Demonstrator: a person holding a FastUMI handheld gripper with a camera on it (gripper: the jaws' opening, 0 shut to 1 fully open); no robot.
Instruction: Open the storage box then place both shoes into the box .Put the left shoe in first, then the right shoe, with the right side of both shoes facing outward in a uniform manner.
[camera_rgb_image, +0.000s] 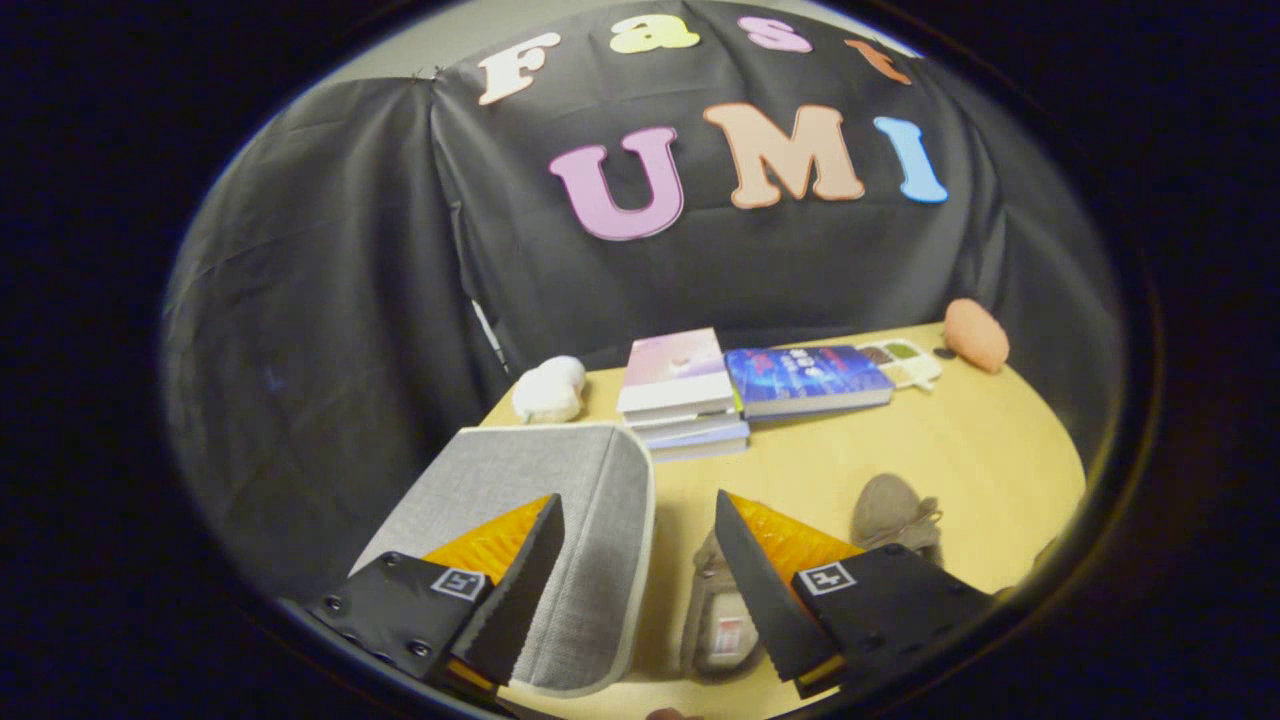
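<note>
We see tool (640, 560) released, fingers wide apart over bench (960, 450), gripping nothing. Grey fabric storage box (590, 500) w/ lid shut sits btwn fingers, nearer left one. One tan shoe (722, 620) beside right finger, other shoe (893, 515) just beyond it. Books (685, 385) further back.

Gripper (640, 560) — screwed mounts, square markers

Riding the tongs (640, 570), the fisheye camera looks down and forward across the table (960, 450), close above it.
</note>
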